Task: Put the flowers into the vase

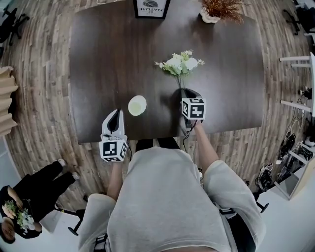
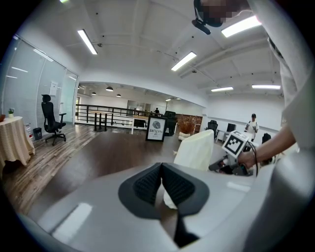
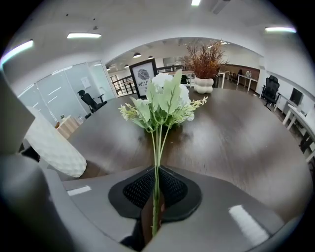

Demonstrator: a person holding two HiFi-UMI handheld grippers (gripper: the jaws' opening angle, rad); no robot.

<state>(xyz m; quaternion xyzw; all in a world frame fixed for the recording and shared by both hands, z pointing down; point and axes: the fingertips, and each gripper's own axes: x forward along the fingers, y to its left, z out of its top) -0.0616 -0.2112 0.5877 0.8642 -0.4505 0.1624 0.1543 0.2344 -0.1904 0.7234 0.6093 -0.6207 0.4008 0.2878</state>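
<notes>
R gripper (image 1: pixel 187 93) jaws clamped on stems of flowers (image 1: pixel 180 64), near vase (image 1: pixel 137 105), to its right on desk (image 1: pixel 98 59). L gripper (image 1: pixel 114 113) just left of vase, jaws closed, empty.

One vase (image 1: pixel 137 105), one flower bunch (image 1: pixel 179 64), two claws (image 1: pixel 114 114) (image 1: pixel 185 91), one framed sign (image 1: pixel 151 7), one potted plant (image 1: pixel 221 9).

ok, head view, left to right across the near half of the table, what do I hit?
left gripper → vase → right gripper, shut on the stems of the flowers. The blooms overlap the right gripper sideways, so they are left out of the order.
</notes>
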